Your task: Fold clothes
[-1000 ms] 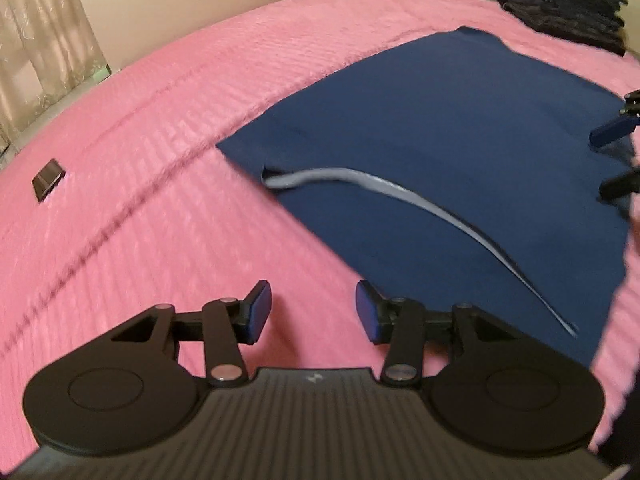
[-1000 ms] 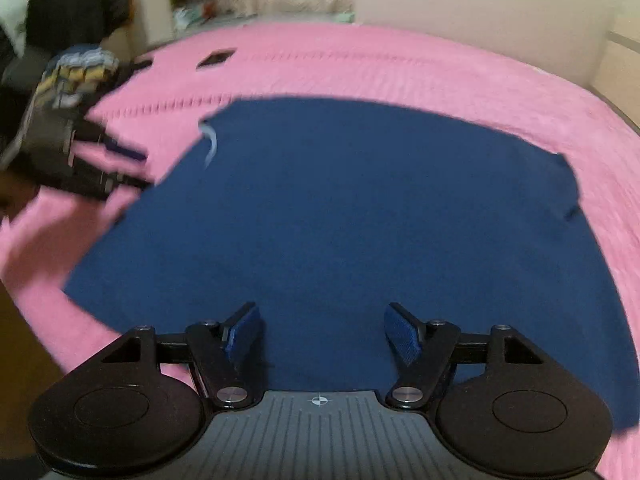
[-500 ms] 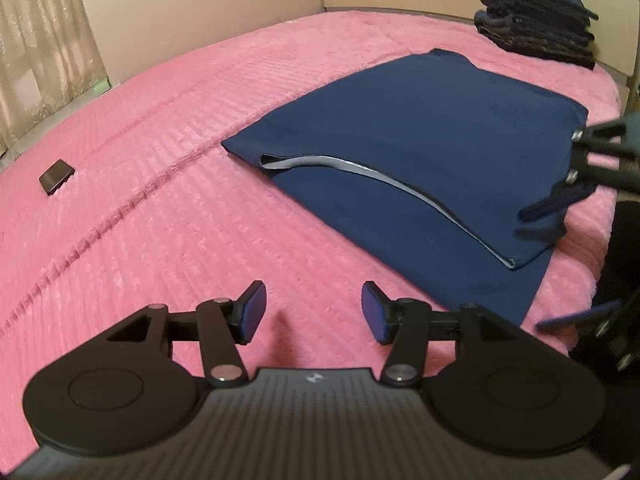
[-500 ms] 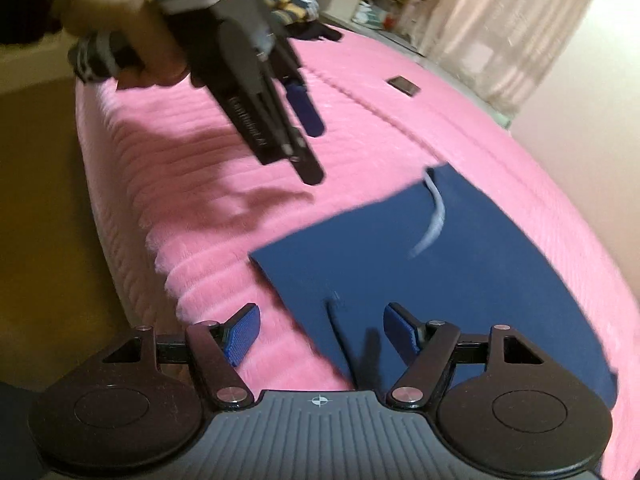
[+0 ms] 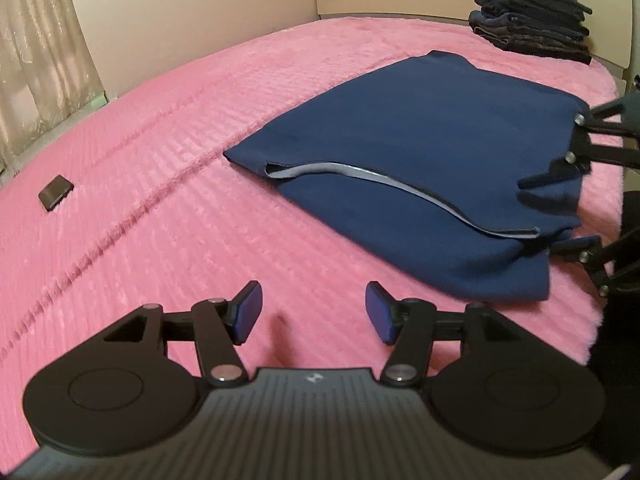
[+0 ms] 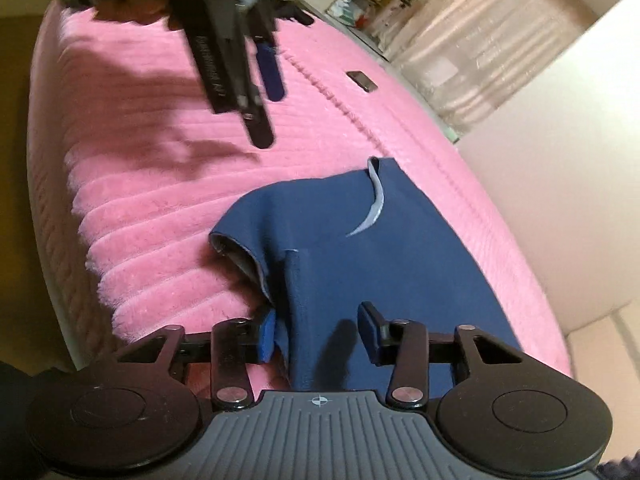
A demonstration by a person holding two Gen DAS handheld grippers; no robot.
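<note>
Our left gripper (image 5: 314,312) hovers spread over bare pink blanket (image 5: 160,208), the navy garment (image 5: 420,168) ahead to its right. Our right gripper (image 6: 320,334) gapes around its near edge. Folded pile (image 5: 532,16) waits; this one's barely begun.

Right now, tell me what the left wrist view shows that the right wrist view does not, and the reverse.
Only the left wrist view shows the stack of folded dark clothes at the far corner of the bed and the whole grey-edged hem.

Only the right wrist view shows the cluttered shelf past the bed and the garment's near corner lying between the open fingers of the right gripper.

Both show the navy garment on the pink blanket, the small dark object, the curtain and the open left gripper.
</note>
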